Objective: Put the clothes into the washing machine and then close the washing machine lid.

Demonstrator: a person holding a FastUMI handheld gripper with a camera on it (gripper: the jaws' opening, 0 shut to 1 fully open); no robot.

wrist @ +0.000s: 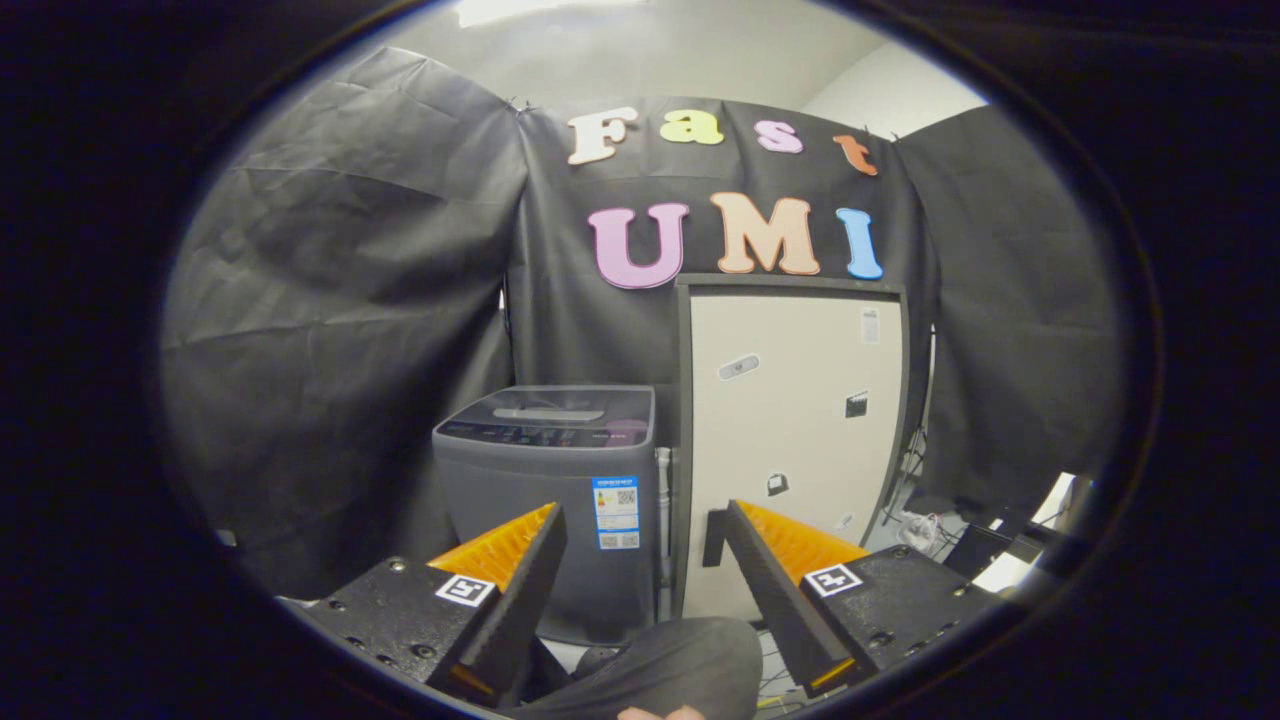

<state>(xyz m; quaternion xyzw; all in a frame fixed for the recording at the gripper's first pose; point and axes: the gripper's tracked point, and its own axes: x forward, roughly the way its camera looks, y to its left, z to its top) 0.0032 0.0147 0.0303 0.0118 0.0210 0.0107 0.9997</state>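
Note:
A grey top-loading washing machine [548,500] stands beyond my fingers against the black cloth wall, its lid [552,407] lying flat and shut. My gripper [640,530] is open, fingers spread wide with nothing between them, well short of the machine. A grey garment [665,662] lies bunched just below and between the fingers, close to me; it is not gripped. A bit of a hand [660,713] shows under the garment.
A tall cream cabinet door [790,440] in a dark frame stands right beside the machine on its right. Cables and small items [925,530] lie on the floor further right. Black cloth walls close off the left and back.

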